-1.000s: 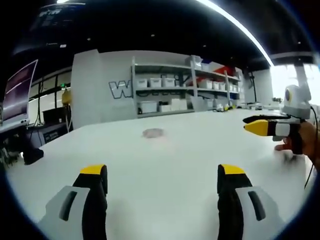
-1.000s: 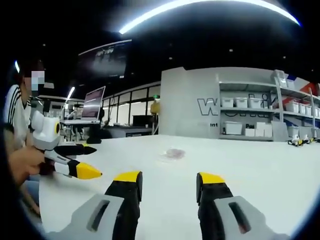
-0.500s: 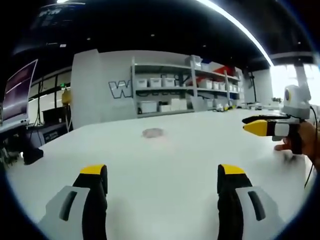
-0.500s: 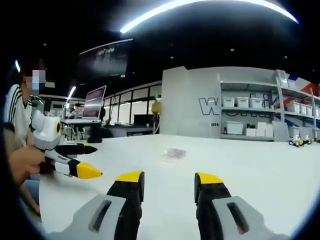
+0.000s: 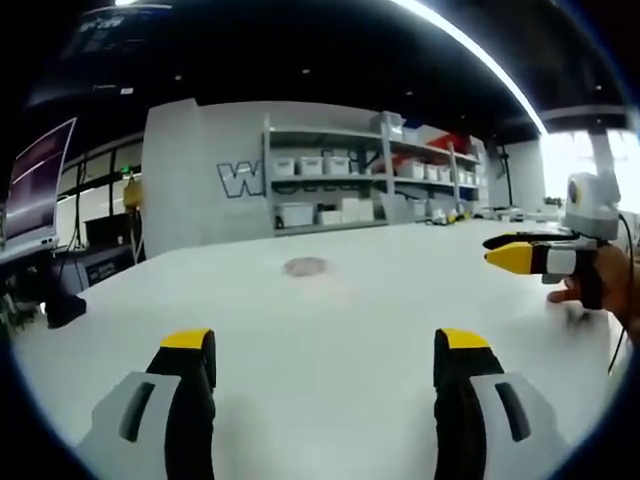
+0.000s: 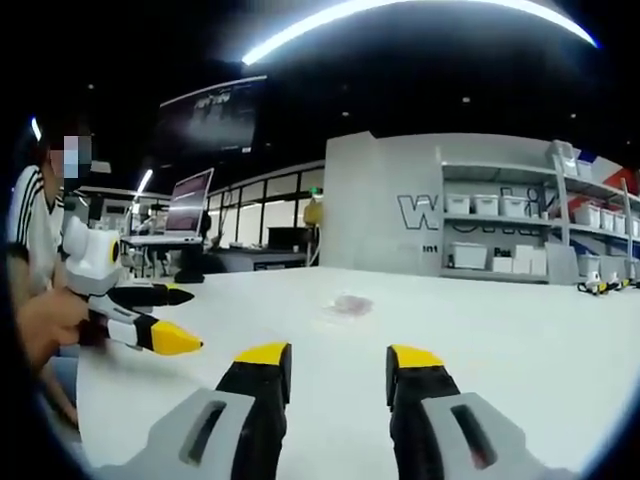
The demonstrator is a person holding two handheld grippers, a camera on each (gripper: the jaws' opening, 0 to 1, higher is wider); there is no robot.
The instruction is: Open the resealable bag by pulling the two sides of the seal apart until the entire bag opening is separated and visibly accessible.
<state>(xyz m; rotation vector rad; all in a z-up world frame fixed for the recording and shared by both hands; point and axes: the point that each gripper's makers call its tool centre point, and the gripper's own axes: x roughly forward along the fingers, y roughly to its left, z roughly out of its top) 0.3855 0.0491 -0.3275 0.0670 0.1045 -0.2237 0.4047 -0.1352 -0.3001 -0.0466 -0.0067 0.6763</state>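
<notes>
Task not begun: resealable bag point(image 5: 306, 266) lies untouched on the desk point(image 5: 330, 330), well apart from left gripper point(image 5: 323, 357) and right gripper point(image 6: 338, 365), both with fingers spread wide and empty.

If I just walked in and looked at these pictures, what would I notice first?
Probably the yellow-tipped jaws of the left gripper and right gripper, held open low over the big white table. Far out on that table lies a small see-through bag, alone and untouched. Behind it, shelves hold rows of white boxes.
</notes>
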